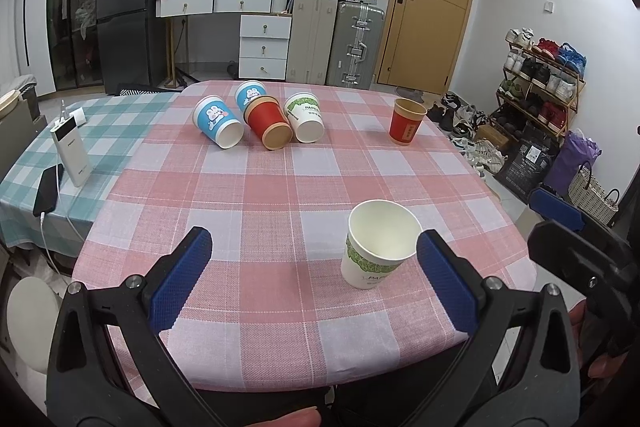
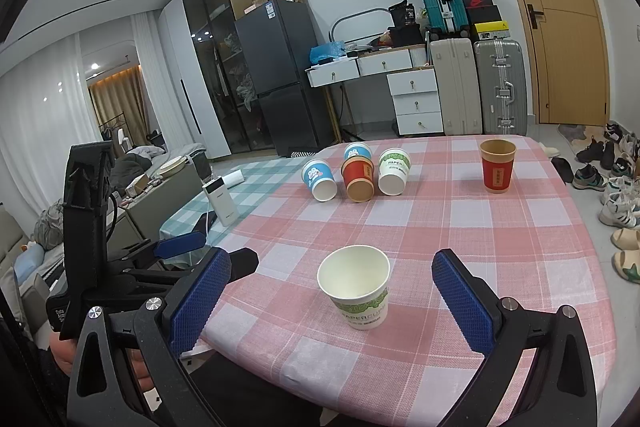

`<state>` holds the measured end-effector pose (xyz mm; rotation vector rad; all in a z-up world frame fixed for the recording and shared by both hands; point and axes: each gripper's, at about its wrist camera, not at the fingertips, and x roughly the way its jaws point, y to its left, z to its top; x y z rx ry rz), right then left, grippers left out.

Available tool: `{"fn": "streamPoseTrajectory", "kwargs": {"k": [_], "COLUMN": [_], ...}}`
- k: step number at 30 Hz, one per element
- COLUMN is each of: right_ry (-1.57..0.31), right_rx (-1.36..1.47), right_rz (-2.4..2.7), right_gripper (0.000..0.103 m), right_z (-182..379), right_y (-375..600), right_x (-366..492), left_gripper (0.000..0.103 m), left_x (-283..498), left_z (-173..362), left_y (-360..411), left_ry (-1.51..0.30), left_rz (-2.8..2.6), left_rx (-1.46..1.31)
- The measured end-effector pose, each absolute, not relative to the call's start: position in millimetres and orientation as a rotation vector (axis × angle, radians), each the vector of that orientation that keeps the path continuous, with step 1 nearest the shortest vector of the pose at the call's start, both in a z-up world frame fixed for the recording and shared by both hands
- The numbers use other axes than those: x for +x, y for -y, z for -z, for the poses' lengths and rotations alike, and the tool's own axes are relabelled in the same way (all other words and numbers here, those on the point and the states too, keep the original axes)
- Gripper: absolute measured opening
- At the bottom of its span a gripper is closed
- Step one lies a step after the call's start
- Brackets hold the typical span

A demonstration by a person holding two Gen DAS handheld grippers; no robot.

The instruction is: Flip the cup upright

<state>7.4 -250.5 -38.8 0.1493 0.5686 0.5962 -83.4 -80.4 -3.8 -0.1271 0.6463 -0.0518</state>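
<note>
A white paper cup with a green band [image 1: 378, 247] [image 2: 357, 285] stands upright near the front of the pink checked table [image 1: 280, 187] [image 2: 460, 227]. A red cup [image 1: 406, 121] [image 2: 497, 166] stands upright at the far right. Several cups lie on their sides at the far middle: a blue one [image 1: 218, 123] [image 2: 319, 179], a second blue one [image 1: 250, 95] [image 2: 357, 150] behind, a red one [image 1: 268, 123] [image 2: 358, 180] and a white-green one [image 1: 305, 117] [image 2: 394, 171]. My left gripper [image 1: 314, 253] is open and empty, left of the near cup. My right gripper [image 2: 334, 279] is open and empty, just short of that cup.
A white power bank [image 1: 72, 151] [image 2: 221, 201] and a phone [image 1: 47, 193] lie on the green checked table [image 1: 100, 131] to the left. A shoe rack [image 1: 540, 83] and bags stand right of the table. Suitcases [image 1: 336, 43] and drawers [image 1: 264, 45] stand behind.
</note>
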Motion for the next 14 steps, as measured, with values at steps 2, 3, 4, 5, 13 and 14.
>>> {"fn": "streamPoseTrajectory", "kwargs": {"k": [2, 3, 4, 5, 13, 14], "right_ry": [-0.57, -0.572, -0.572, -0.572, -0.569, -0.569], "right_rx": [0.15, 0.15, 0.149, 0.149, 0.146, 0.145], "right_rz": [-0.595, -0.595, -0.594, -0.592, -0.587, -0.588], "right_gripper": [0.103, 0.103, 0.103, 0.103, 0.103, 0.103], "right_z": [39.4, 39.8, 40.1, 40.4, 40.9, 40.9], "right_y": [250.4, 250.3, 250.3, 250.1, 251.4, 251.4], "right_x": [7.4, 7.3, 7.3, 7.3, 6.6, 6.7], "left_gripper": [0.102, 0.102, 0.102, 0.102, 0.102, 0.102], "left_x": [-83.4, -83.4, -83.4, -83.3, -83.1, -83.3], "left_z": [3.8, 5.3, 7.3, 10.0, 9.9, 9.6], "left_y": [80.5, 80.5, 80.6, 80.4, 80.1, 80.0], "left_ry": [-0.647, -0.649, -0.651, -0.653, -0.653, -0.65], "left_rz": [0.051, 0.049, 0.048, 0.048, 0.049, 0.051], "left_rx": [-0.125, -0.126, -0.128, -0.13, -0.127, -0.129]}}
